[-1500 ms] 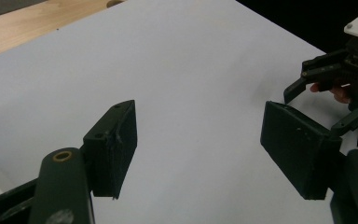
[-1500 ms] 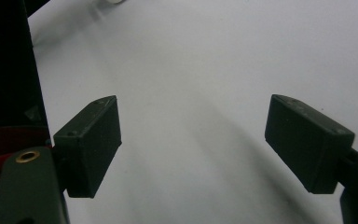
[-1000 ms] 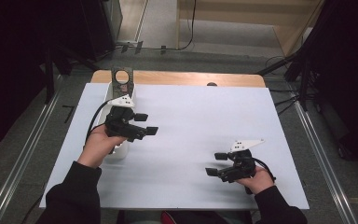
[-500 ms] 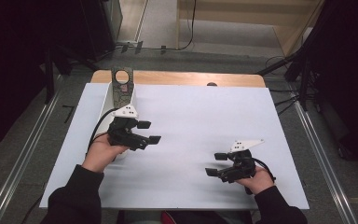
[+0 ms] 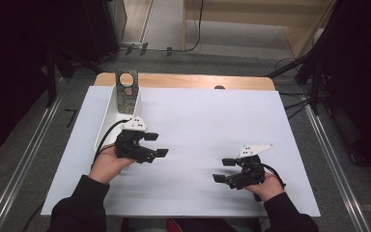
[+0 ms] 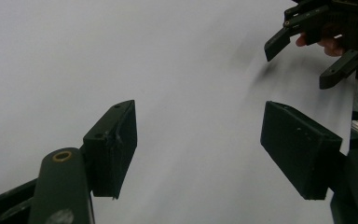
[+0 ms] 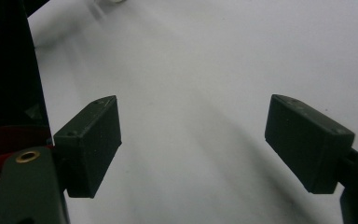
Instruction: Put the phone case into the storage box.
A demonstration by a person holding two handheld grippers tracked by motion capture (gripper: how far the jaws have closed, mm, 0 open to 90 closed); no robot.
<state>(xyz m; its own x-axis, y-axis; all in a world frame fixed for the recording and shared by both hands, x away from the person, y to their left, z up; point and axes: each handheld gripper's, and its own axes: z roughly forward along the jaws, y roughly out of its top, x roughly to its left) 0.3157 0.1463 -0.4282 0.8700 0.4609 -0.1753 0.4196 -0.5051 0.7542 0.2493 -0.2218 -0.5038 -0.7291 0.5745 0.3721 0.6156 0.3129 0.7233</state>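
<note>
Since the last look, my left gripper [image 5: 156,144] has drawn back toward me from the white tray [image 5: 107,116], where it sat a second ago, and now hangs over the white sheet [image 5: 207,121]; the right gripper [image 5: 223,170] has hardly shifted. From the left gripper view, its jaws stand wide apart with nothing between them, bare sheet below, and the right gripper [image 6: 303,56] shows far off, jaws also parted. From the right gripper view, I see the same: jaws spread, empty. Farther out, a dark patterned plate with a round hole [image 5: 126,89] leans in the tray's far end, by the wooden table edge [image 5: 183,80].
</note>
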